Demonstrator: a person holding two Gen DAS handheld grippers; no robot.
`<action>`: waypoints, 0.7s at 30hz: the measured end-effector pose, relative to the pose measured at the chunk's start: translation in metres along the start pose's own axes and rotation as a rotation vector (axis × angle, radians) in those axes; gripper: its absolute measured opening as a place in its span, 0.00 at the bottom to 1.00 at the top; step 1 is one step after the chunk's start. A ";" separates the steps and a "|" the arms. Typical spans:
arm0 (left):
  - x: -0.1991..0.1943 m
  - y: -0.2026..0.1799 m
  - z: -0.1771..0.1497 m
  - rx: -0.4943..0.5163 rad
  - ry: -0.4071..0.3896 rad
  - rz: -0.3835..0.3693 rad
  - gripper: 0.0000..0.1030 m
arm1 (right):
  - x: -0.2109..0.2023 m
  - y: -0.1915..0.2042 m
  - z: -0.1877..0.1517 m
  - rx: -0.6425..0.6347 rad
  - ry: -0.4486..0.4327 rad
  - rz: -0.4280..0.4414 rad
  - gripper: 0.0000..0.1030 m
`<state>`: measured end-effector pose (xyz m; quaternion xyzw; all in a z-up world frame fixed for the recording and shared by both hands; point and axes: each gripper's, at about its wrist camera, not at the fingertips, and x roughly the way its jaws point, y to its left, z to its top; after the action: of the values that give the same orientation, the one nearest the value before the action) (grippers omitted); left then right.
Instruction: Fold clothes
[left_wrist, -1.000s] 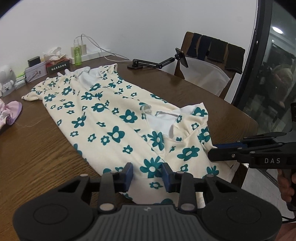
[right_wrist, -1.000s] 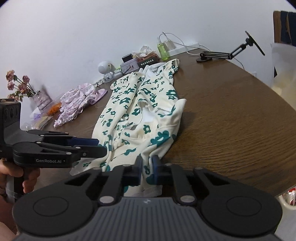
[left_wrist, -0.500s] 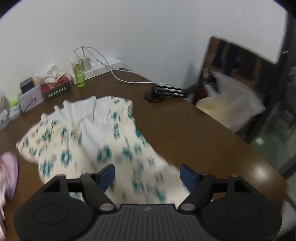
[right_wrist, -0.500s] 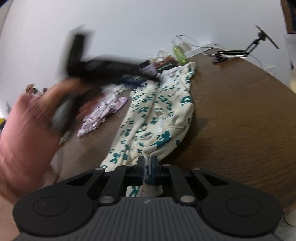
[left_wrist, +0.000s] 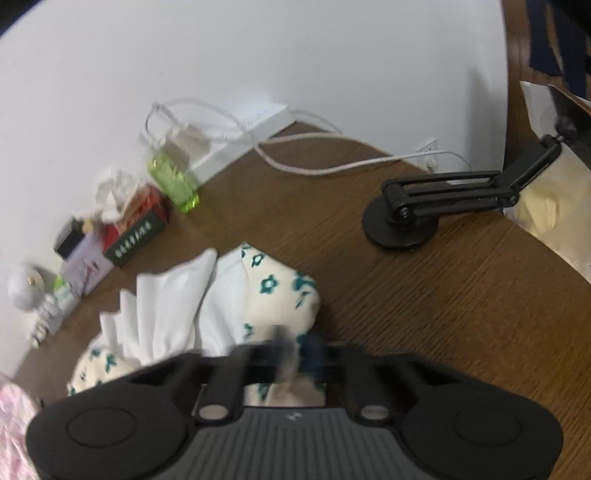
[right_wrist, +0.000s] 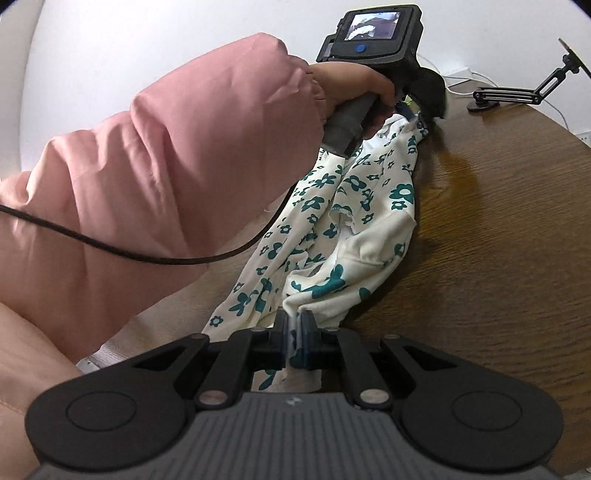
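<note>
The floral dress (right_wrist: 354, 206) lies lengthwise along the wooden tabletop (right_wrist: 498, 236). The right hand-held gripper (right_wrist: 294, 334) is clenched on the dress's near end. The left hand-held gripper (left_wrist: 295, 349), gripped by a pink-sleeved hand (right_wrist: 354, 85), has clamped the far end beside a black phone stand (left_wrist: 436, 206).
</note>
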<state>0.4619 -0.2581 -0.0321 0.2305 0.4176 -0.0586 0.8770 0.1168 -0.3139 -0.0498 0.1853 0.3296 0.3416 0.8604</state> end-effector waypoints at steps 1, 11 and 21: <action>-0.001 0.010 0.001 -0.044 -0.005 -0.038 0.04 | 0.000 0.001 0.000 -0.004 -0.002 -0.002 0.06; -0.057 0.192 -0.035 -0.553 -0.192 -0.407 0.04 | -0.014 0.060 0.033 -0.327 -0.004 0.005 0.06; -0.009 0.268 -0.136 -0.733 -0.176 -0.434 0.04 | 0.060 0.122 0.021 -0.562 0.339 0.047 0.06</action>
<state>0.4398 0.0402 -0.0043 -0.1953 0.3734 -0.1087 0.9004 0.1069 -0.1881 0.0055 -0.1114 0.3567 0.4649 0.8027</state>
